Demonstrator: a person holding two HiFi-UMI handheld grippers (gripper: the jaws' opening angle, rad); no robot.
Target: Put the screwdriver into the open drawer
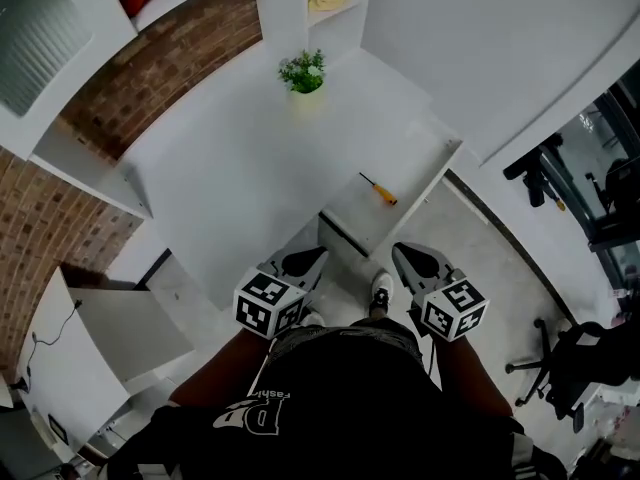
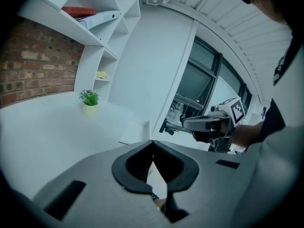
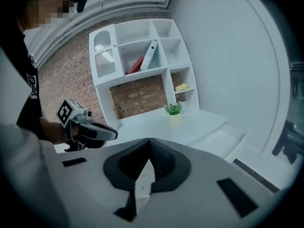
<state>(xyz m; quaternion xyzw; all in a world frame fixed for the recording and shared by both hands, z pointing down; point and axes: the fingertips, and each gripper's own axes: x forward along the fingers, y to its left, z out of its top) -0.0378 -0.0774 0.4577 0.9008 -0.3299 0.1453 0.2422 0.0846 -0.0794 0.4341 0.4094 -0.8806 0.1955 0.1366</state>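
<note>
Standing at the white desk (image 1: 230, 168), you hold both grippers low in front of your waist, level with each other and a little apart. Your left gripper (image 1: 308, 260) points toward the desk edge; its own view shows the jaws brought together at the tips, with nothing between them. Your right gripper (image 1: 412, 260) sits beside it, aimed at the near end of the drawer (image 1: 420, 163); its jaws also meet at the tips and carry nothing. Each gripper shows in the other's view, marker cube up, held out from your sleeve.

Your screwdriver (image 1: 378, 189) lies flat on the floor of the drawer, which is pulled out from the desk toward you. It rests at a slant, its yellow-orange handle nearer the right side and its dark shaft pointing back toward the desk. It is well clear of both grippers, and neither one touches it.

A small plant (image 1: 303, 72) in a pale pot stands at the far side of the desk, near the white shelves (image 3: 142, 56) on the brick wall (image 1: 175, 63). Your shoes (image 1: 380, 288) show between the grippers, just below the drawer's front.
</note>
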